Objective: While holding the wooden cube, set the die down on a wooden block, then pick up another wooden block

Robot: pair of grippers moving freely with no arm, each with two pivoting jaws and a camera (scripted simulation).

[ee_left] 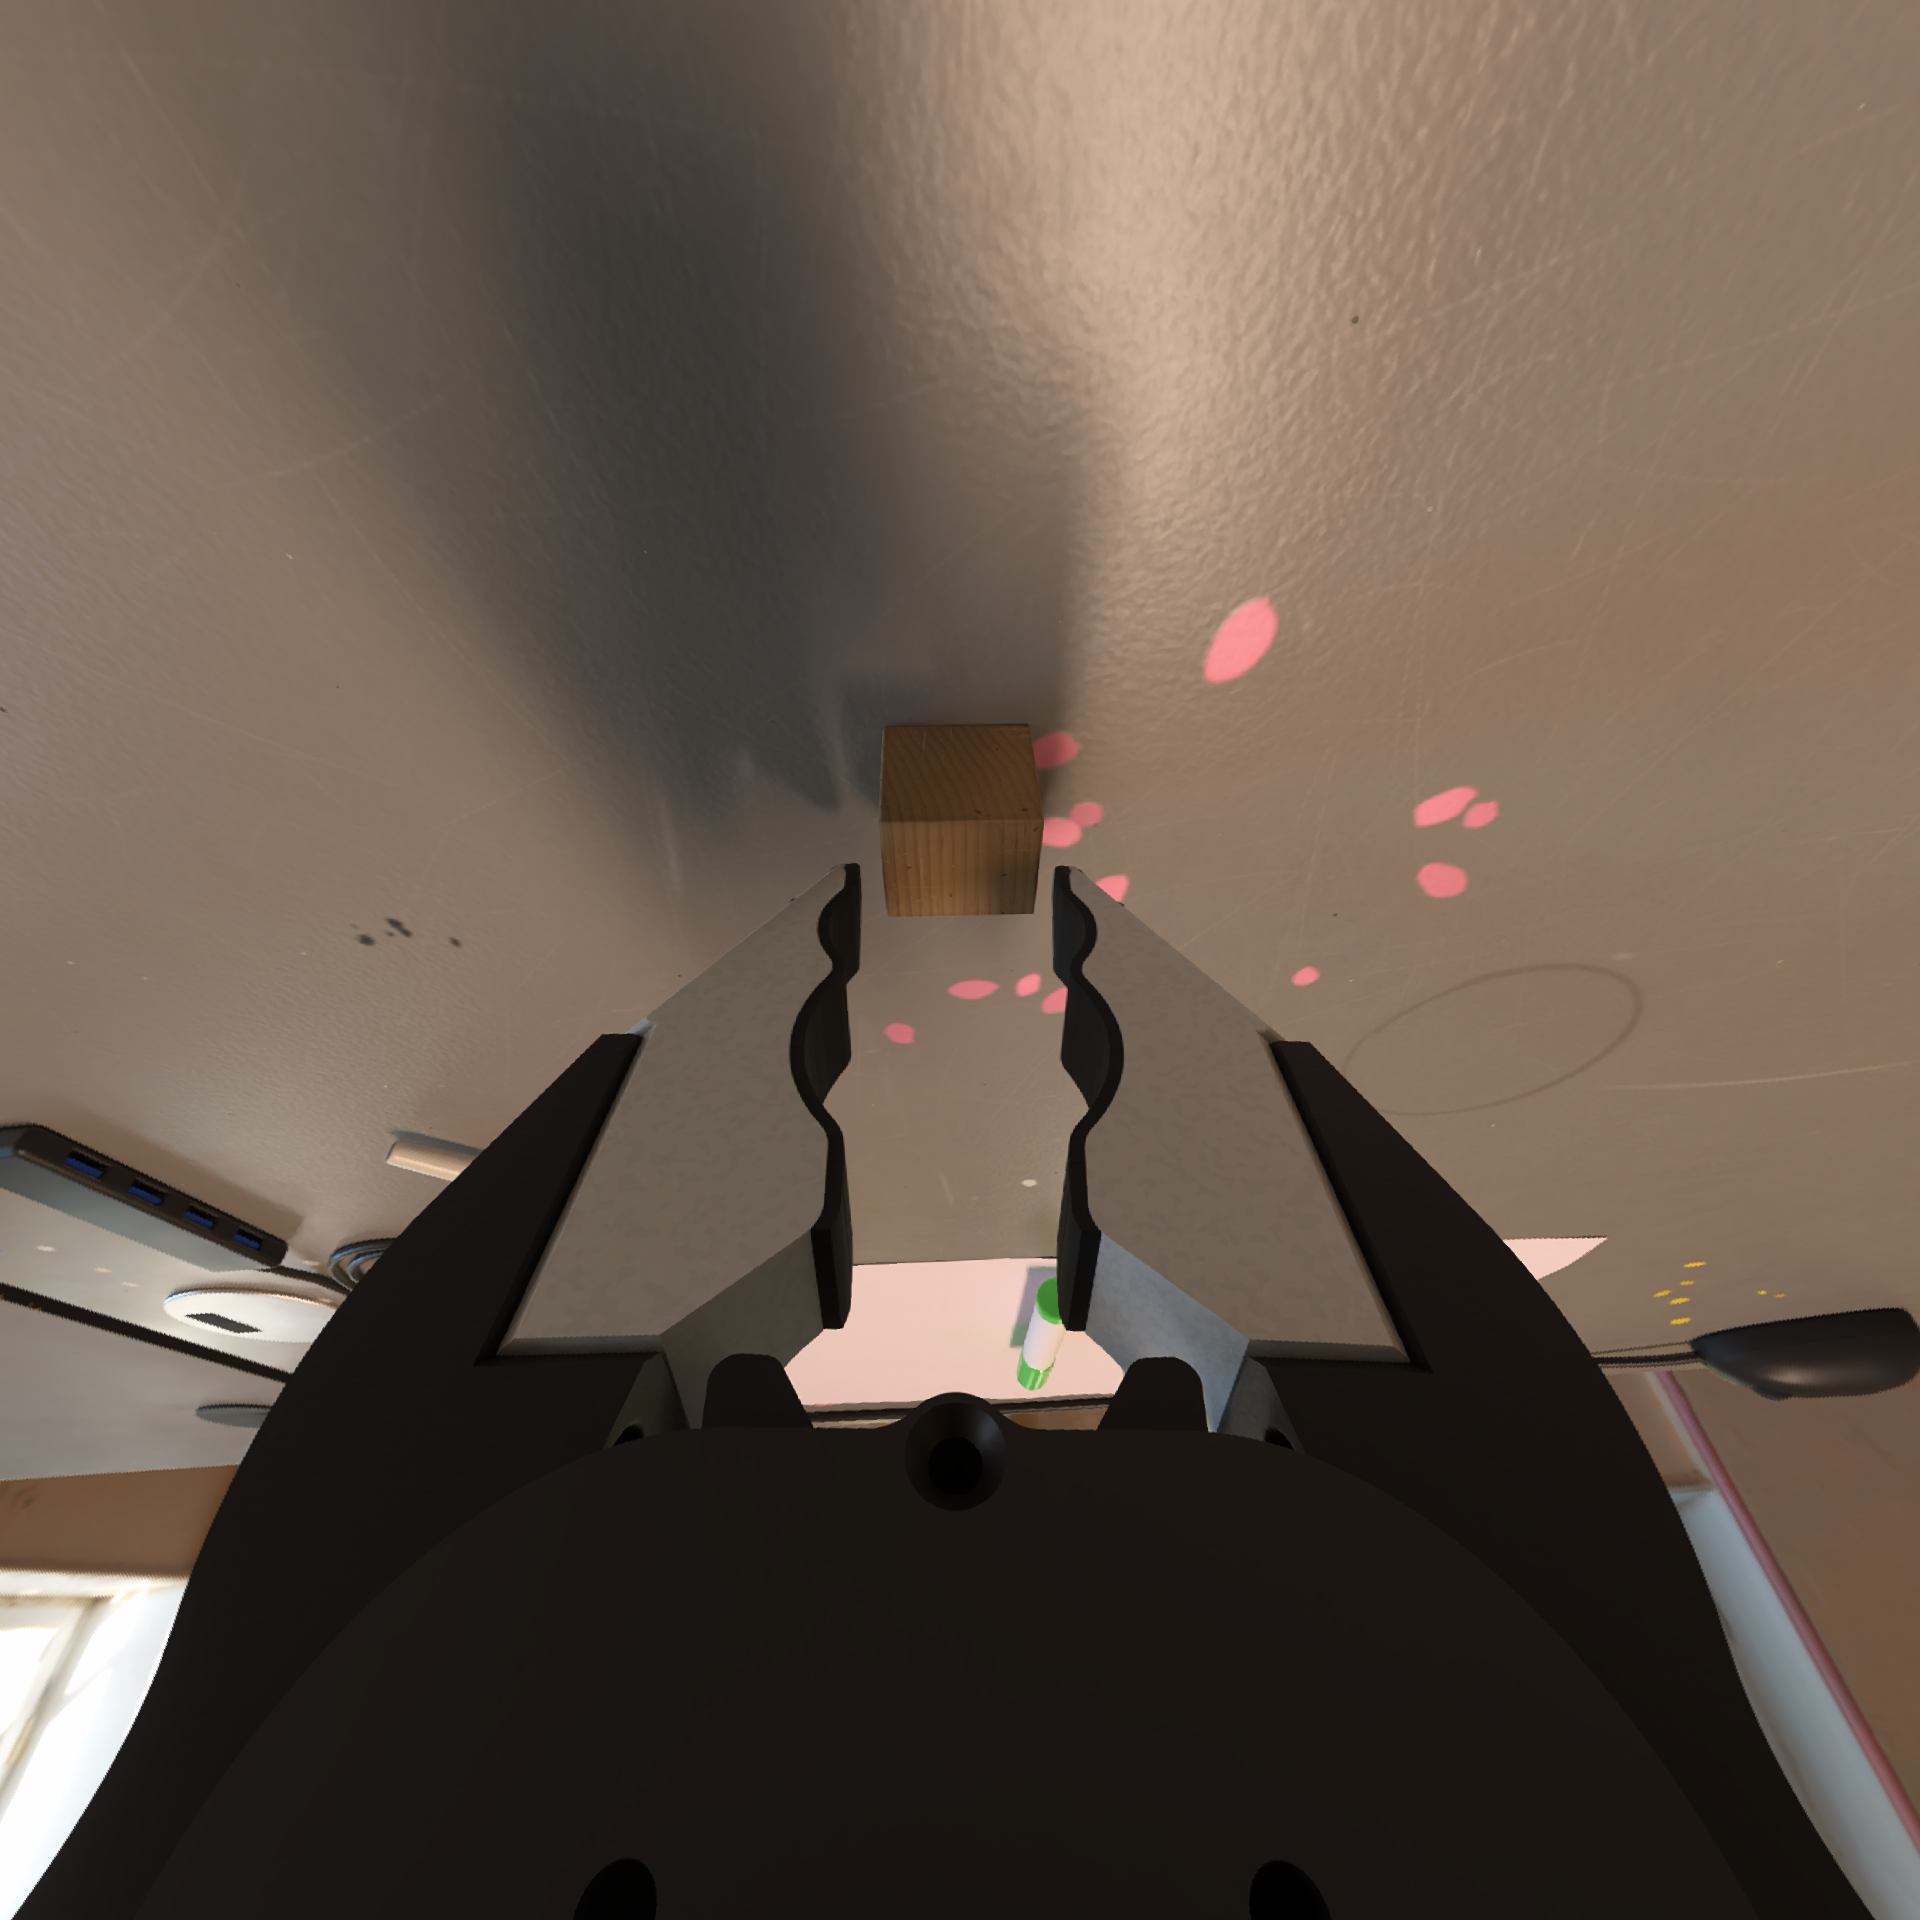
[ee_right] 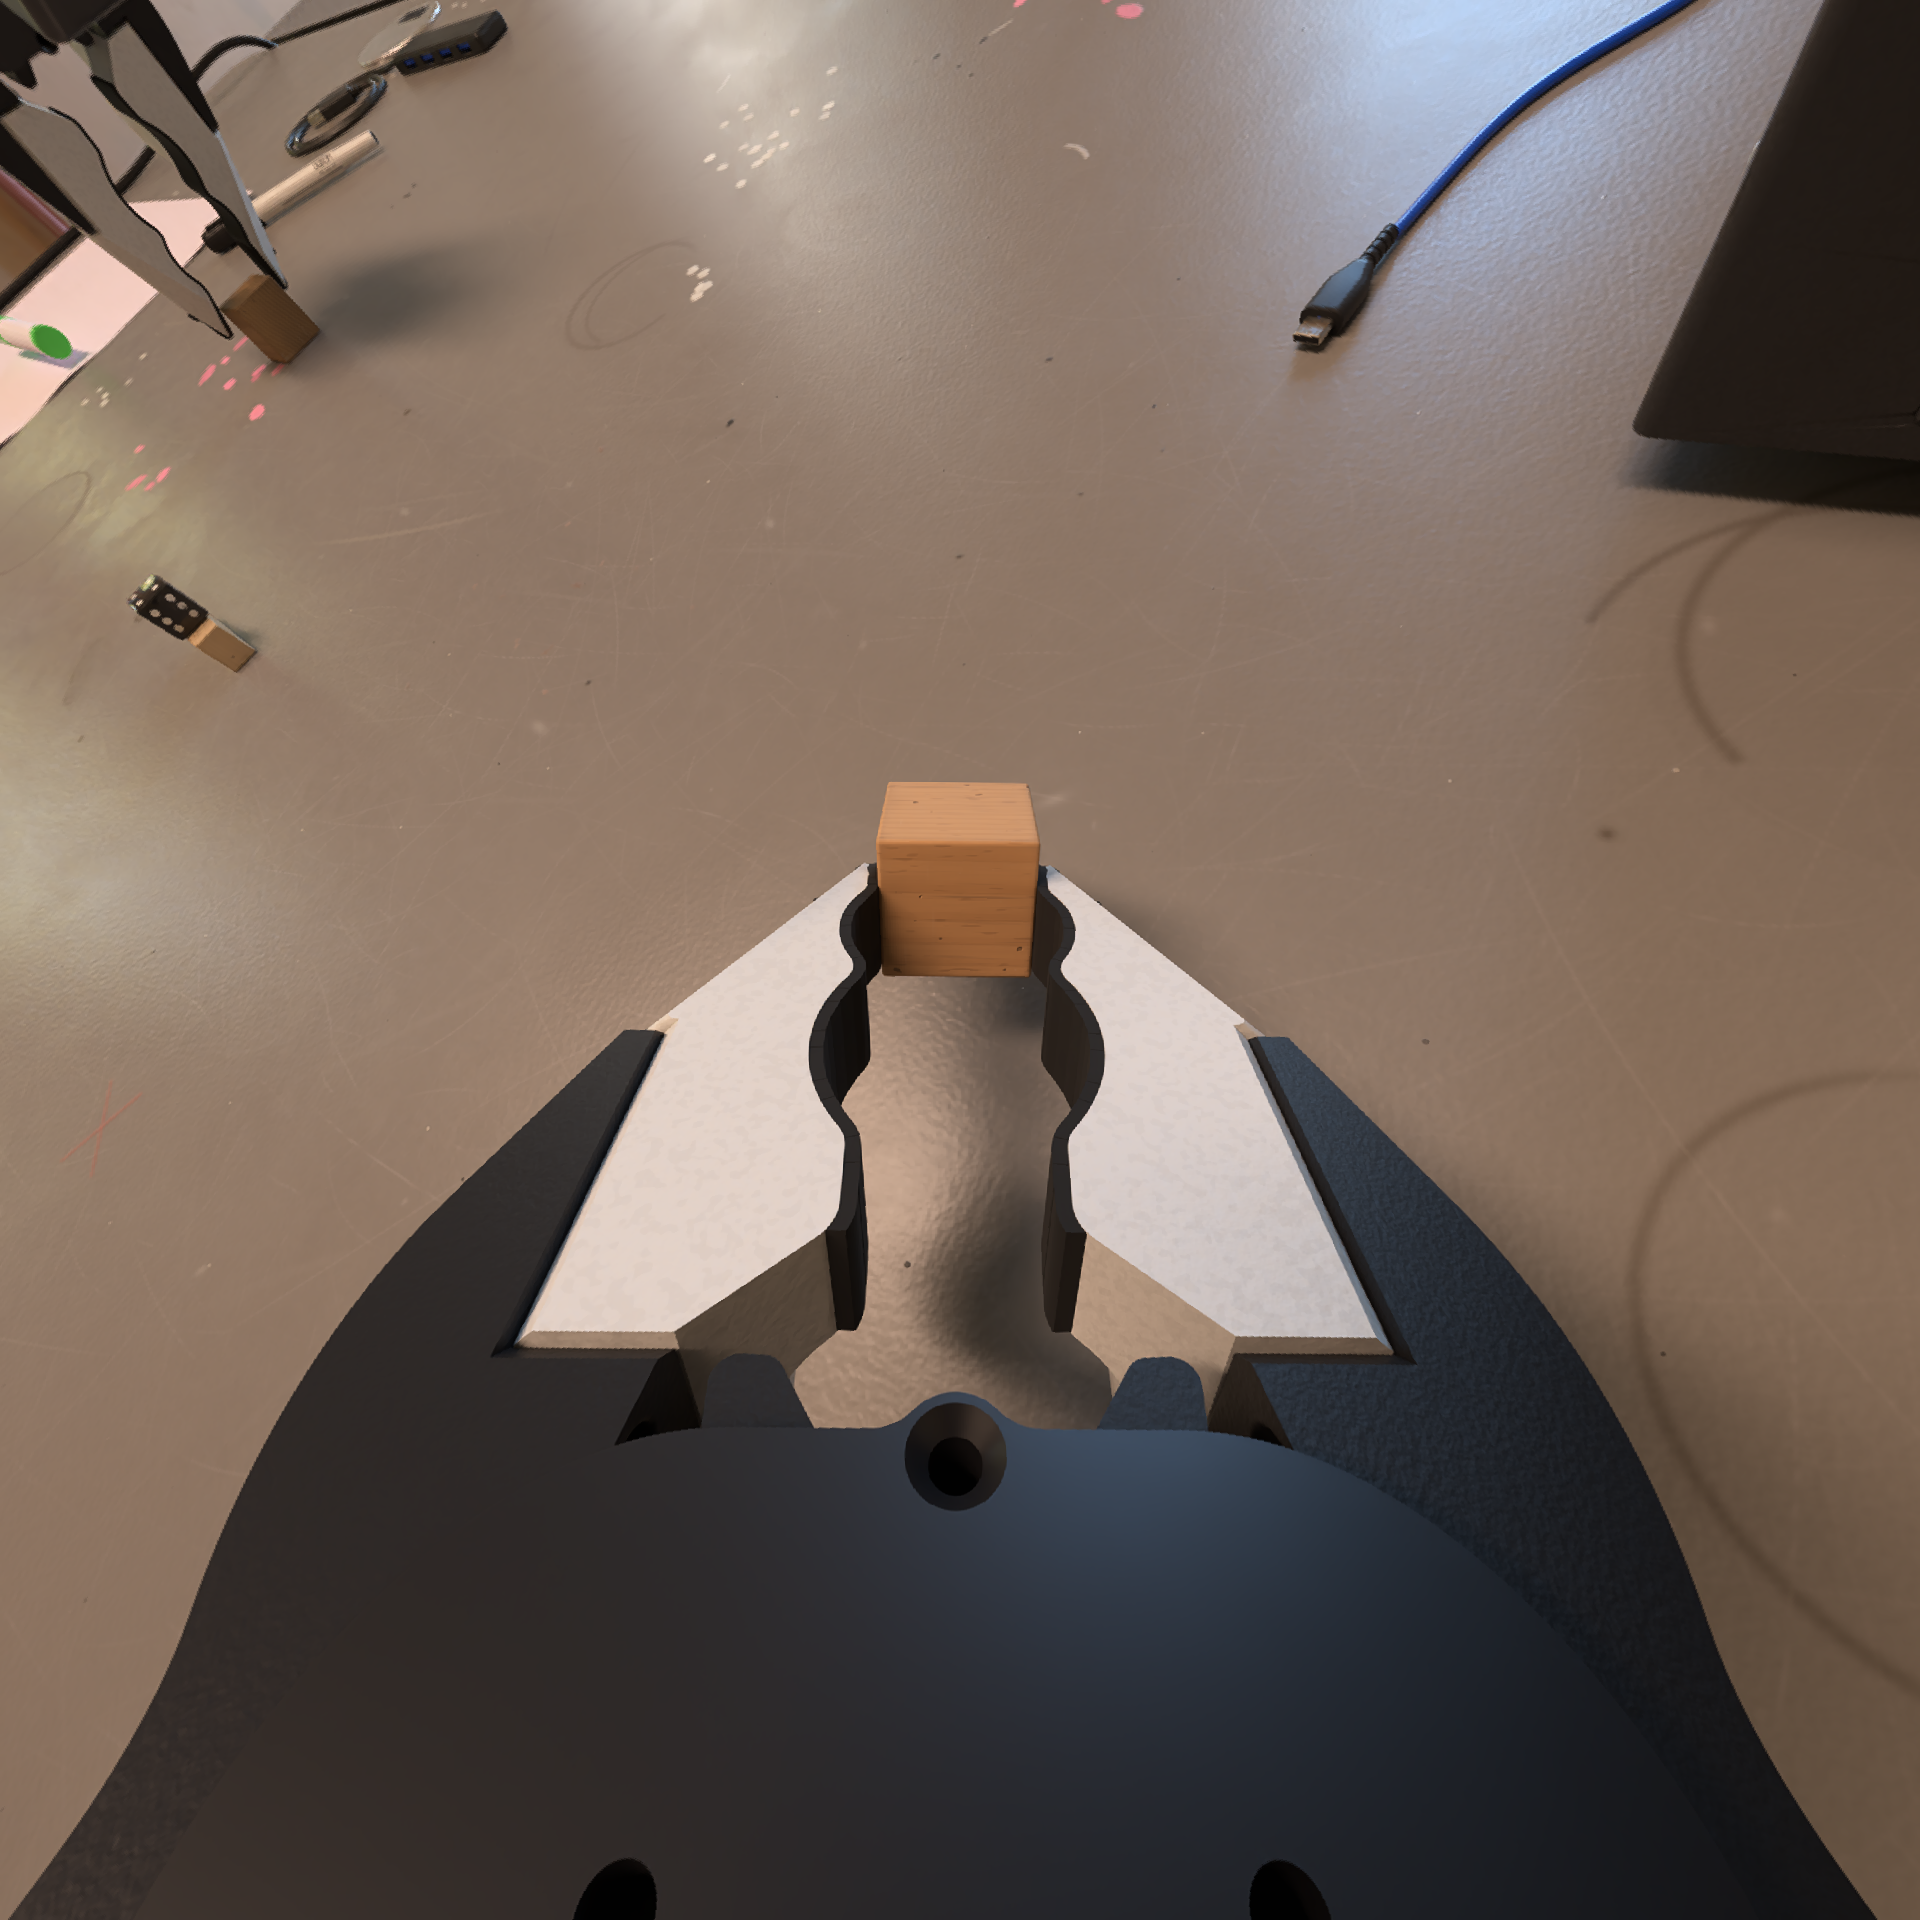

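Note:
My right gripper point(ee_right: 956, 875) is shut on a wooden cube point(ee_right: 956, 883) and holds it a little above the grey table point(ee_right: 1143, 520). Far to the left in that view, a black die with white pips point(ee_right: 166, 606) sits on a small wooden block point(ee_right: 227, 646). My left gripper point(ee_left: 956, 878) is open, its jaws standing slightly wider than another wooden block point(ee_left: 958, 821) that rests on the table, with its near end between the tips. The right wrist view shows that gripper point(ee_right: 252, 301) pointing down at the same block point(ee_right: 275, 322) at the top left.
A USB hub point(ee_left: 135, 1195) and a pen point(ee_right: 312, 171) lie near the left gripper. So do a pink sheet point(ee_left: 914, 1320) and a green-and-white glue stick point(ee_left: 1039, 1340). A blue cable point(ee_right: 1340, 301) and a dark box point(ee_right: 1808, 260) lie at the right. Pink spots point(ee_left: 1238, 639) mark the table.

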